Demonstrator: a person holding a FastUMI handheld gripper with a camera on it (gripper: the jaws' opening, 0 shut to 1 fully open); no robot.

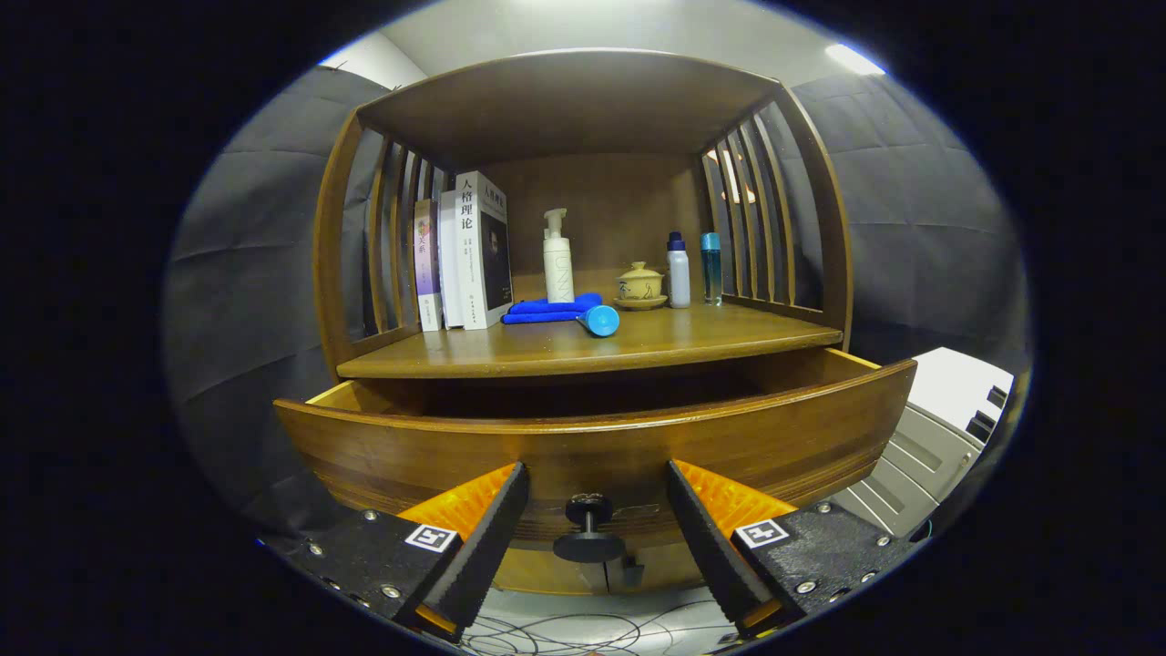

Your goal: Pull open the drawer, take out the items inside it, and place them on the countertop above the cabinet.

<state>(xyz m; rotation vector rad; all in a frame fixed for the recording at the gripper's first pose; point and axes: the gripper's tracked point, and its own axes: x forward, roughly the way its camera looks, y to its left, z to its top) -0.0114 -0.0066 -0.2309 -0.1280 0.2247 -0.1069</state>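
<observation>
A wooden cabinet drawer (583,446) stands pulled out under the countertop (638,342). Its small dark round knob (588,528) sits between my fingers, touching neither. My gripper (594,524) is open, one finger on each side of the knob, close to the drawer front. The drawer's inside is dark and hidden behind its front panel. On the countertop lie a folded blue cloth (551,310) and a blue cylinder (598,320) lying on its side just in front of the cloth.
On the shelf stand several books (465,251) at the left, a white pump bottle (557,260), a small lidded ceramic cup (639,284), and two small bottles (692,269) at the right. Slatted wooden sides enclose it. A grey-white unit (938,446) stands right; cables (583,629) lie on the floor below.
</observation>
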